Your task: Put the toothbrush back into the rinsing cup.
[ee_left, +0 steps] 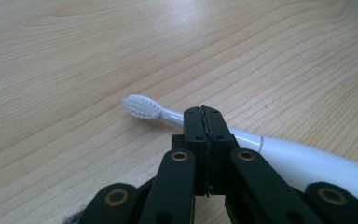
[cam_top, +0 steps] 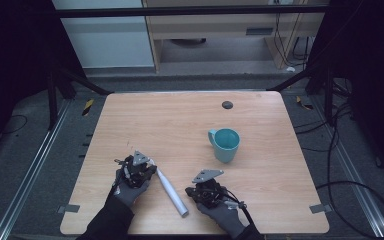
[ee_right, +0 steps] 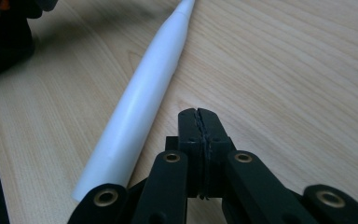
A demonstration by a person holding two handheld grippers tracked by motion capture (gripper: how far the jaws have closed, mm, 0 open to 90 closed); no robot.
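A white electric toothbrush [cam_top: 171, 192] lies flat on the wooden table [cam_top: 170, 120] near the front edge, its bristle head [ee_left: 142, 106] pointing away from me. My left gripper [cam_top: 150, 167] is shut with its jaws pressed together and nothing between them. In the left gripper view its tip [ee_left: 203, 111] sits just in front of the brush's thin neck. My right gripper [cam_top: 188, 190] is also shut and empty, and its tip [ee_right: 199, 114] rests to the right of the toothbrush's thick handle [ee_right: 144, 93], apart from it.
A teal mug [cam_top: 226, 144] stands upright right of the table's middle, handle to the left. A small dark round spot [cam_top: 227, 105] marks the far edge. Cables and metal rails run along the floor on both sides.
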